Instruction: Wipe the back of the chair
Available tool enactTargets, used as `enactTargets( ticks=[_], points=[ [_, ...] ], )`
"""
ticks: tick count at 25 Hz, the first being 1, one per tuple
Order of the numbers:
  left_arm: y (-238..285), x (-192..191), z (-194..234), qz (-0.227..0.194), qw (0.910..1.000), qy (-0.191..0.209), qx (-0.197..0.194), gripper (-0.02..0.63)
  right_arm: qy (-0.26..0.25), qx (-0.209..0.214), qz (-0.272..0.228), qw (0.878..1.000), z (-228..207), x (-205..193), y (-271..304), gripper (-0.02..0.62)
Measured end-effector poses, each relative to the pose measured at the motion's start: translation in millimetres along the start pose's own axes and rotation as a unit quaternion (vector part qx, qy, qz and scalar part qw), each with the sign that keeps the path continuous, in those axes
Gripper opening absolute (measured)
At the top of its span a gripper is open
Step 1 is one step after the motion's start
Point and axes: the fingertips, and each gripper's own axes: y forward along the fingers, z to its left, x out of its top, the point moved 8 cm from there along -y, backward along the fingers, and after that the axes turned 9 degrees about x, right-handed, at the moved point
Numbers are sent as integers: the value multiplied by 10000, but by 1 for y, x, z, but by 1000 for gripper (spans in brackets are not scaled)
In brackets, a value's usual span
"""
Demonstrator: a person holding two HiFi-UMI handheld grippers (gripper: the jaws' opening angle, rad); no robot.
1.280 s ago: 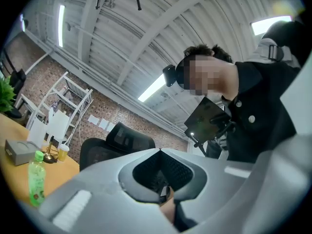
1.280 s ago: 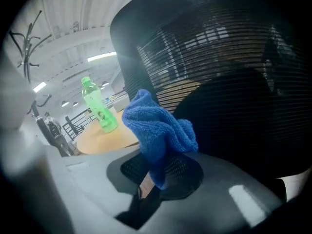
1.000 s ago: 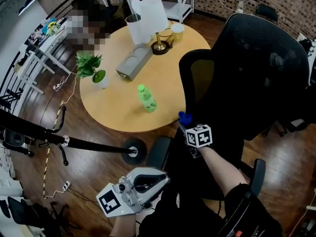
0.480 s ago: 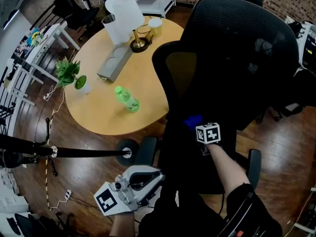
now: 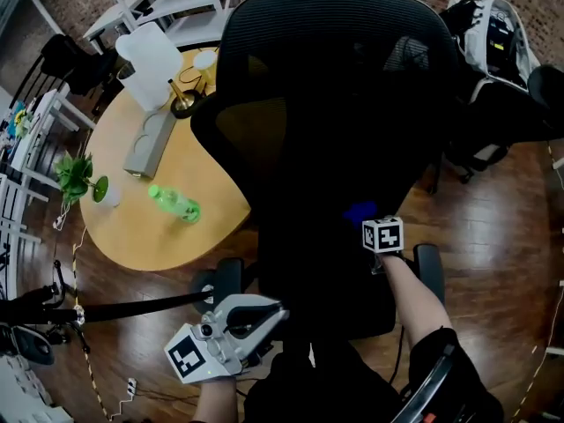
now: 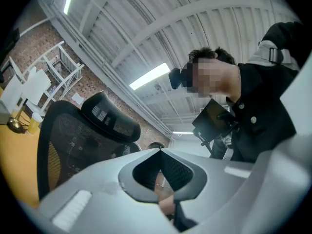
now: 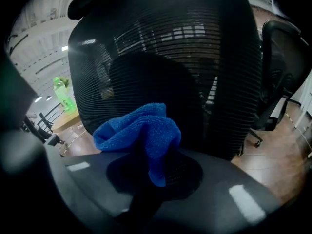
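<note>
Head view: The black mesh chair (image 5: 335,104) fills the centre of the frame, its back facing the camera. The right tongs (image 5: 363,218) are held against the lower part of that back, with a blue cloth (image 5: 358,210) at their tip. The left tongs (image 5: 269,311) are low in the frame, well apart from the chair back, beside the seat edge. A round wooden surface (image 5: 159,236) lies to the left behind the chair and carries a green bottle (image 5: 174,204) lying on its side, a potted plant (image 5: 81,176) and a white-shaded lamp (image 5: 152,53).

Left gripper view: The left tongs (image 6: 161,152) are pressed together with nothing between them. The chair (image 6: 73,140) stands at the left of the frame, away from the tips.

Right gripper view: The right tongs (image 7: 152,175) pinch the blue cloth (image 7: 141,128), which bunches above the tips. The chair (image 7: 165,48) back stands directly behind the cloth; contact between the two cannot be confirmed. The green bottle (image 7: 61,94) shows past the chair's left edge.
</note>
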Motion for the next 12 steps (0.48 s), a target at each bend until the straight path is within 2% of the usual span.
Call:
enactTargets(
  ticks=[6,9,12],
  points=[
    [22,-8,-5,144,9992,-118,-366,-2,422,-609,-222,9970,-40,-6,-36,55],
    [29,-8,-5,196,9984,-130,-509,-2,579,-1083,-335,9919,-51,-9,-50,55],
    [35,-8,-6,231,9976,-170,-637,-2,855,-1283,-472,9869,-54,-14,-58,55]
  ],
)
